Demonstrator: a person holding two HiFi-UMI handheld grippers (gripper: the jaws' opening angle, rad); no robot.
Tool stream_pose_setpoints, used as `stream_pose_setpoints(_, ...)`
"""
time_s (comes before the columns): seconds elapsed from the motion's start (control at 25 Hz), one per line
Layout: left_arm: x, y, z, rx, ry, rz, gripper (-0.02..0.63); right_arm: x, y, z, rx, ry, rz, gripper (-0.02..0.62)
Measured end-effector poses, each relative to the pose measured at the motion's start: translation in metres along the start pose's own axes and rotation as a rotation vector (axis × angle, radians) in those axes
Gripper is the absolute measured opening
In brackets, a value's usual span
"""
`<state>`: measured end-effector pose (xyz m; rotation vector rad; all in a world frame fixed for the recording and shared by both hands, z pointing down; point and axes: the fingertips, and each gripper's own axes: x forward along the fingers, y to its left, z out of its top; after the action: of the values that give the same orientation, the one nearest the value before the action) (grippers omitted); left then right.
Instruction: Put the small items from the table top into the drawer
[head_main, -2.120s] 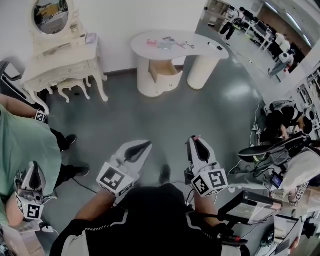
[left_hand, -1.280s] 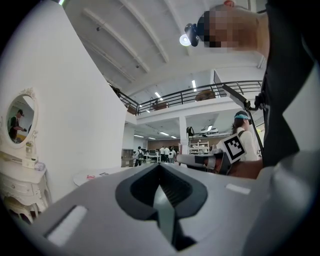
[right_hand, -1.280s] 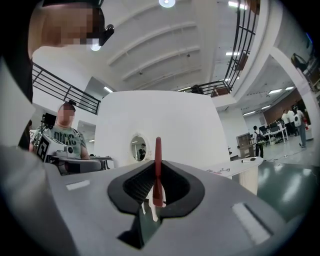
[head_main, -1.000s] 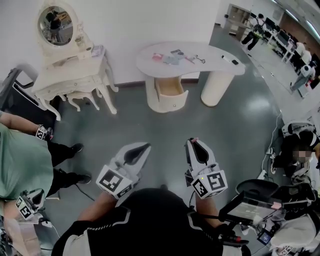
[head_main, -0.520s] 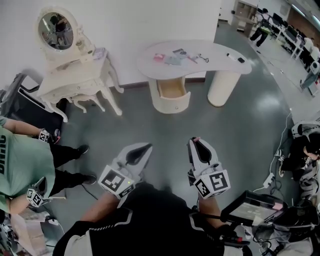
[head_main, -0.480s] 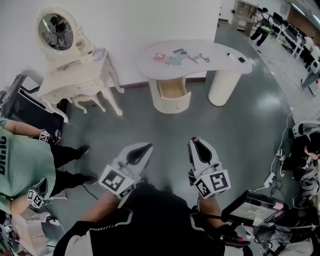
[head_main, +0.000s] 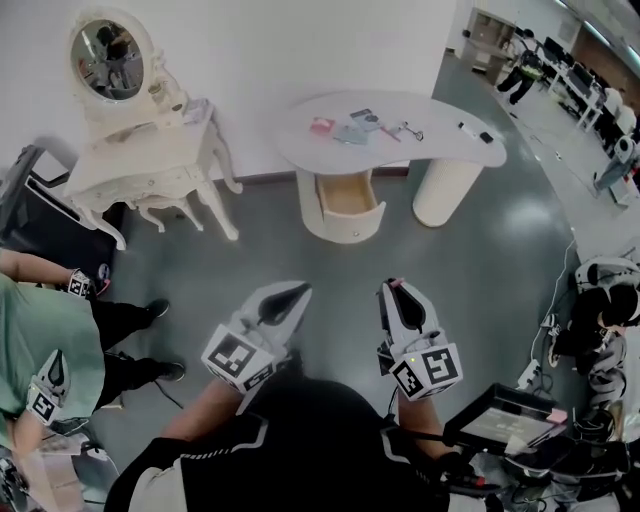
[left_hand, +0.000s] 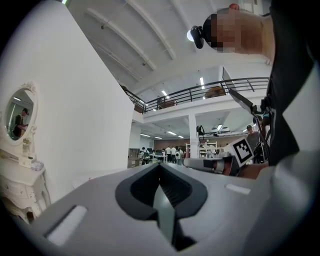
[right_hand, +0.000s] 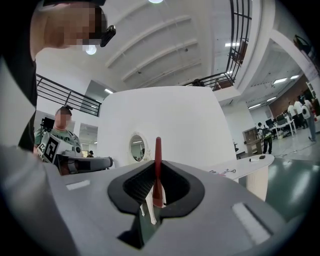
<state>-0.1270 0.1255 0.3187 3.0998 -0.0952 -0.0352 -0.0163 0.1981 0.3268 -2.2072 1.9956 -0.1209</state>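
One curved white table (head_main: 440, 145) stands against the wall, well ahead of the person. Left of the table is a cream dressing table (head_main: 150, 160) with an oval mirror (head_main: 105, 60). Under the table's middle a drawer (head_main: 350, 195) is pulled open, showing its wooden inside. Well short of the table, the left gripper (head_main: 300, 289) and right gripper (head_main: 393, 288) are held side by side, both pointing toward it. The left gripper's jaws are pressed together with nothing between them. The right gripper's jaws are pressed together too. A thin red strip (right_hand: 158, 155) stands up along their seam, and I cannot tell if it is pinched or part of the gripper. On the table top above the drawer lie the small items: a pink one (head_main: 320, 126), a flat grey-blue one (head_main: 352, 133) and a metal one (head_main: 408, 129). Two tiny ones (head_main: 472, 131) lie toward the table's right end.
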Motion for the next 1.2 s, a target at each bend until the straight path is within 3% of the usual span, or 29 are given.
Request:
stream_pose_setpoints(0.56, 0.012, 0.104, 0.007, -0.017, -0.036, -0.039, 0.000, 0.090, 0.005, 0.009, -0.046, 0.018, -0.062, 0.037)
stream_pose_setpoints(1.2, 0.033, 0.158, -0.014, -0.041, 0.019, -0.160, 0.000, 0.143, 0.003, 0.002, -0.049, 0.036, -0.154, 0.038)
